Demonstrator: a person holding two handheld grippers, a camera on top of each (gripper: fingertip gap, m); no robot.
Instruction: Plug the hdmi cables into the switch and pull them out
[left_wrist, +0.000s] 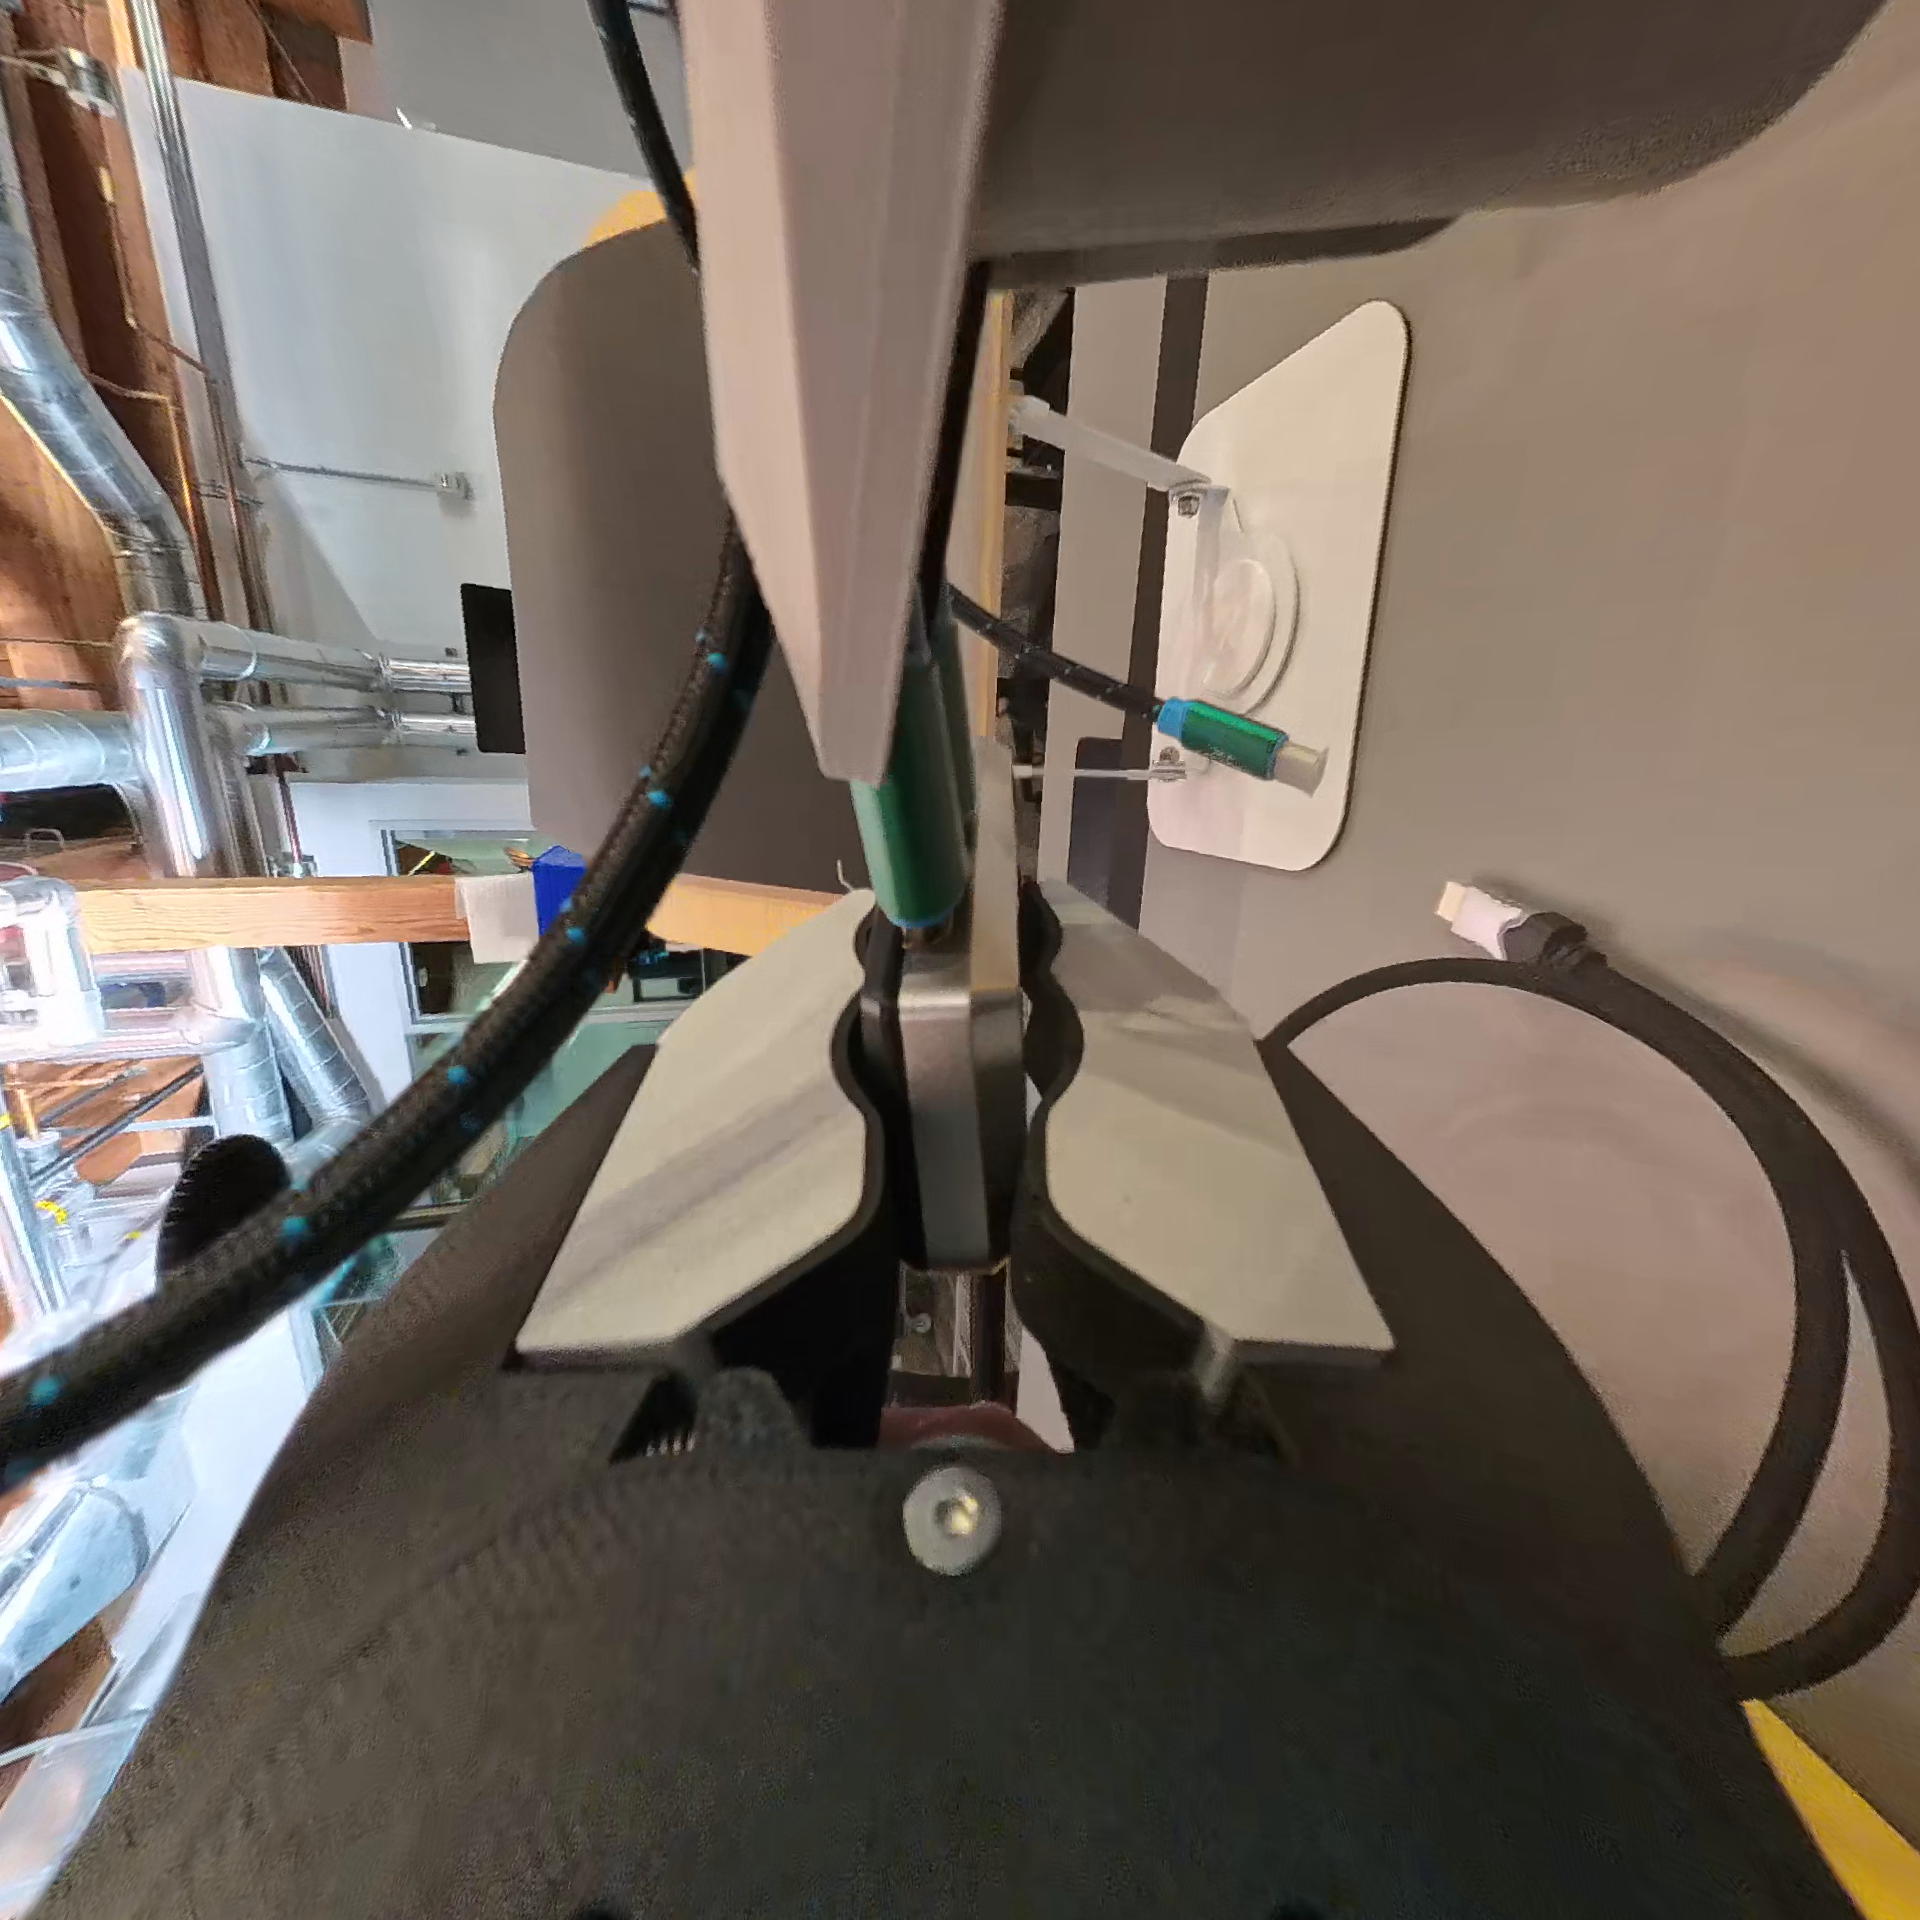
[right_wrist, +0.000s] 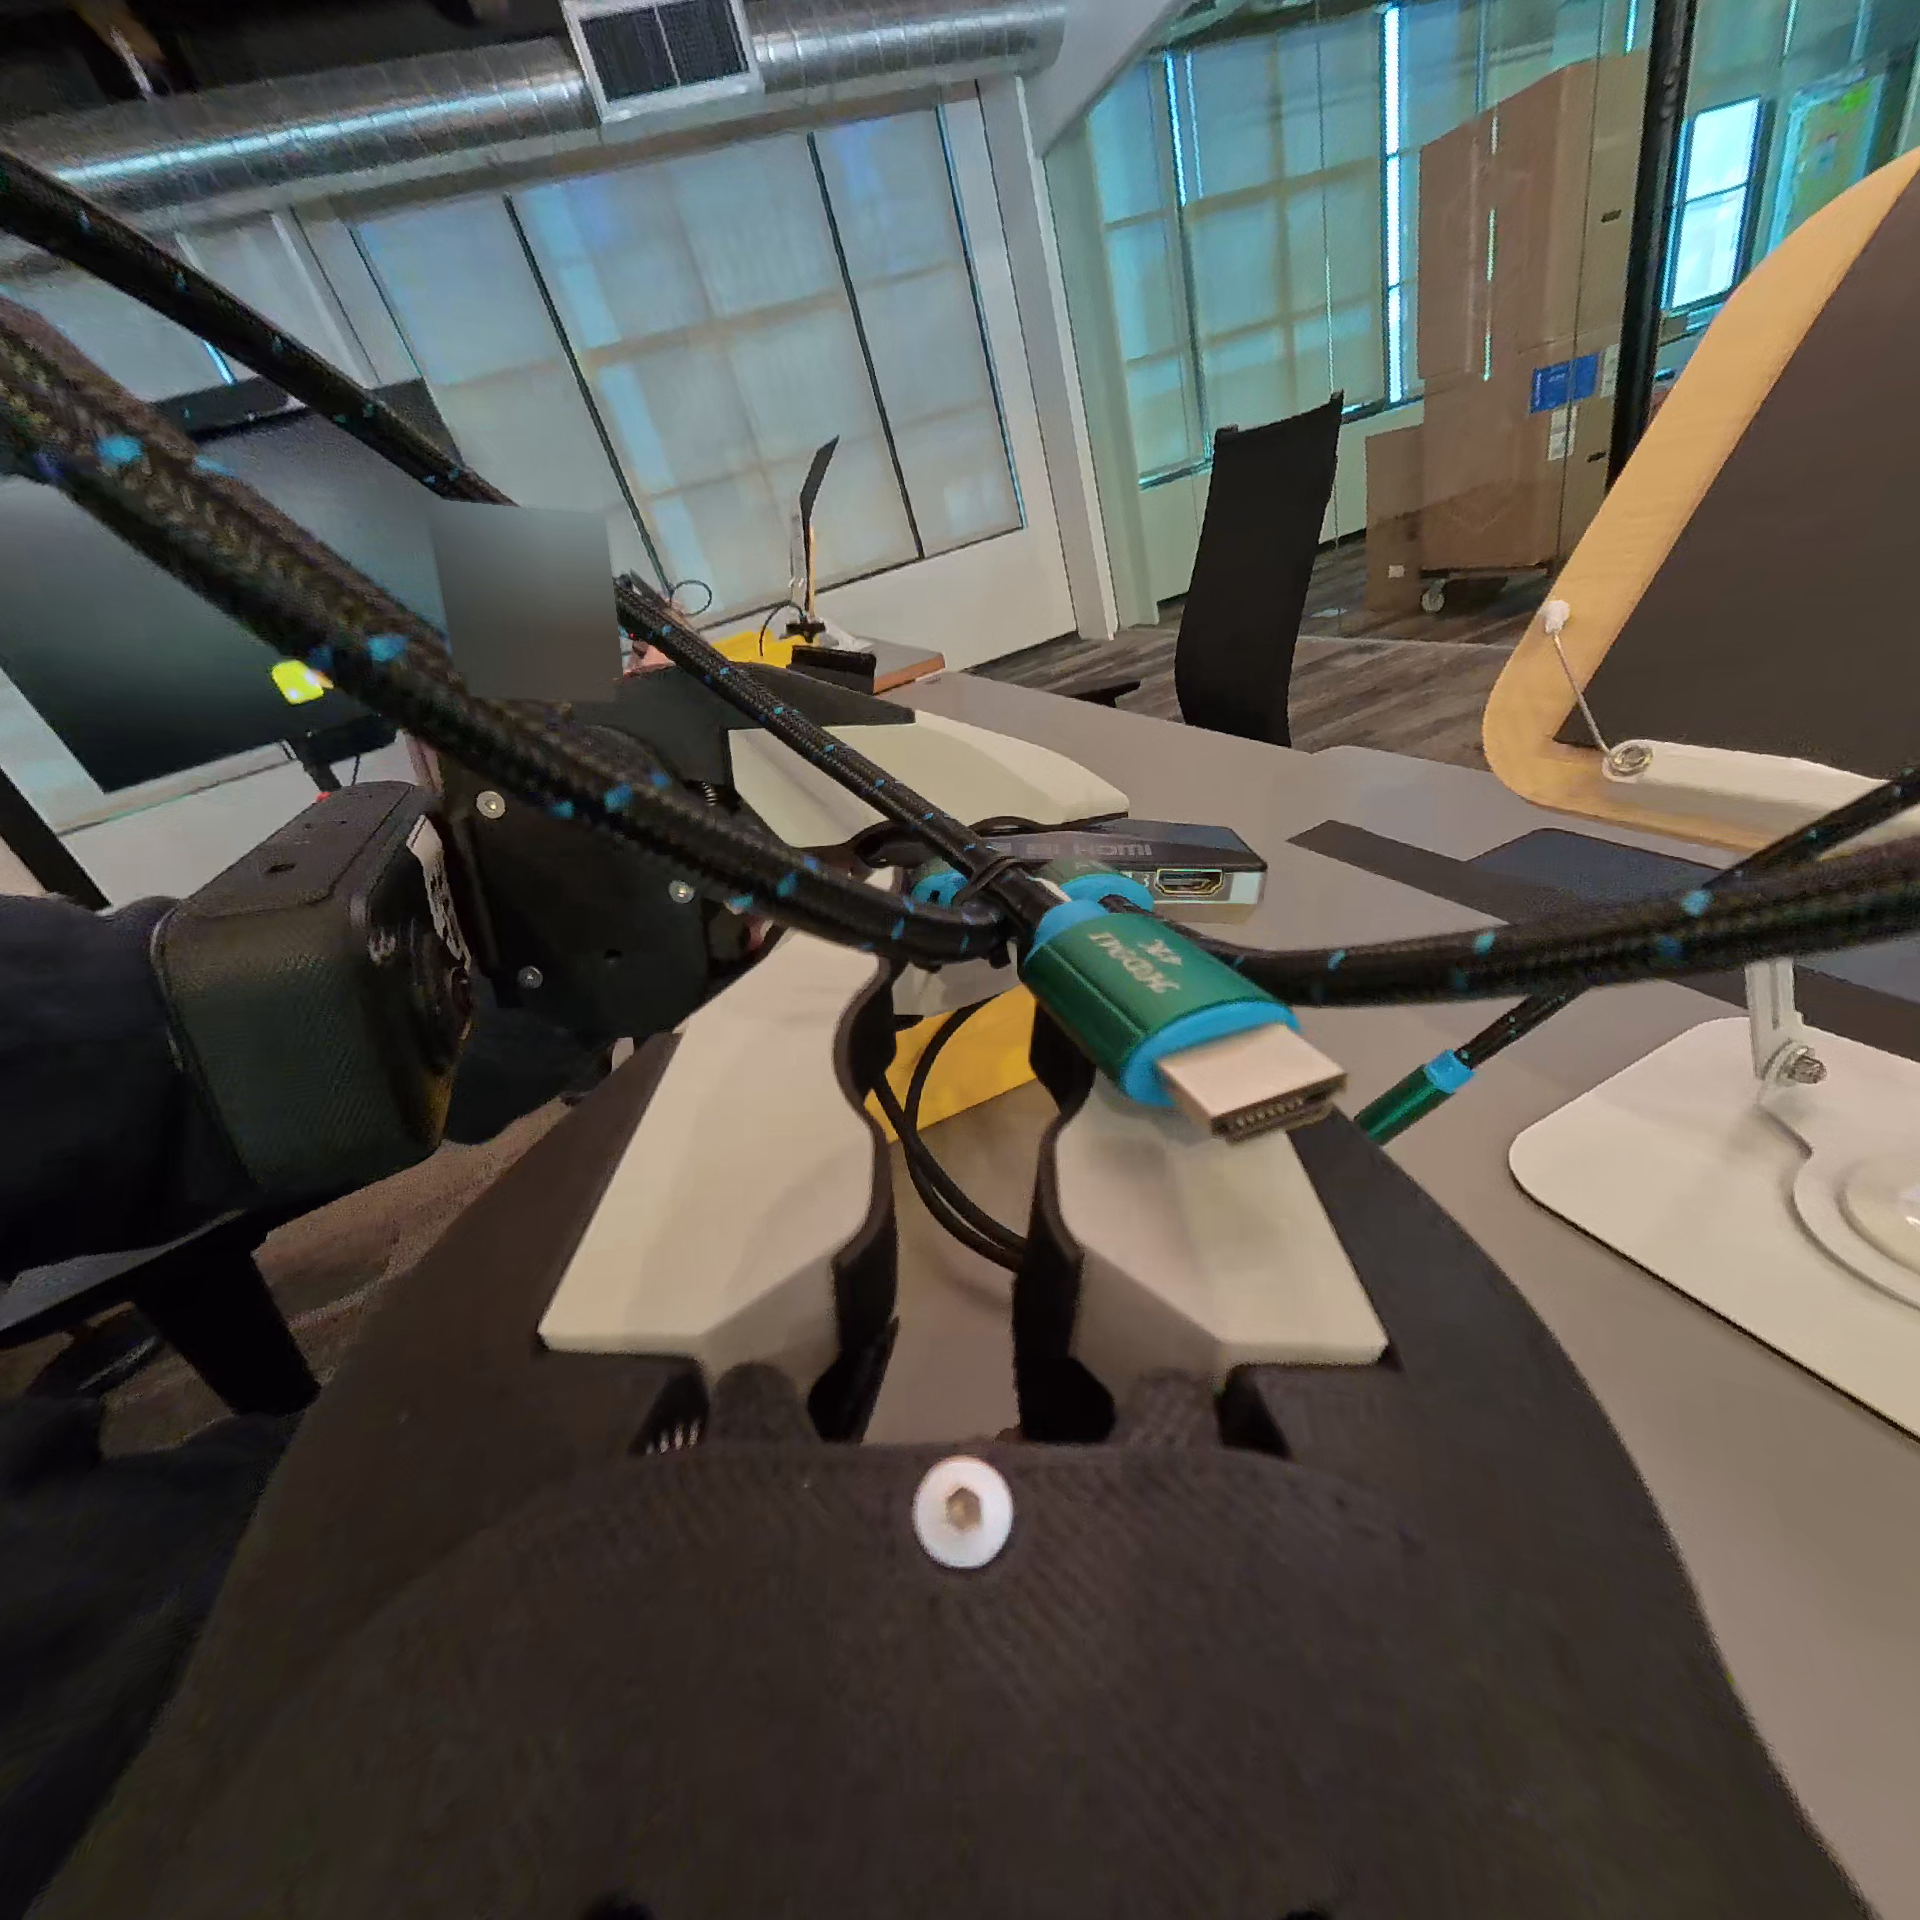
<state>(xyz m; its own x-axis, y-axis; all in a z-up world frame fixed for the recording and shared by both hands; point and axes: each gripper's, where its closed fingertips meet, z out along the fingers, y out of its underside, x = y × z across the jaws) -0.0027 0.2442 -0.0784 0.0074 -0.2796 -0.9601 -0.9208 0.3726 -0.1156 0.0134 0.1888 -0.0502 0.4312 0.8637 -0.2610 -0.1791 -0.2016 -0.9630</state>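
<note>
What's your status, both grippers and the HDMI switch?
Left gripper shut on switch. Right gripper beside unplugged green plug, grip unclear. Braided cables cross in front.

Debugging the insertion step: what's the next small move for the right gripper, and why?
Probably turn the free plug toward the switch's open port: its metal tip points away from it, while the left gripper clamps the switch.

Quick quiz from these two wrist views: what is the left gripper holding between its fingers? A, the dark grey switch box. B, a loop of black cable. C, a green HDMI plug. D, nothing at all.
A: in the left wrist view the left gripper has its fingers closed on the edge of the dark grey switch, with a green plug at its far end.
</note>
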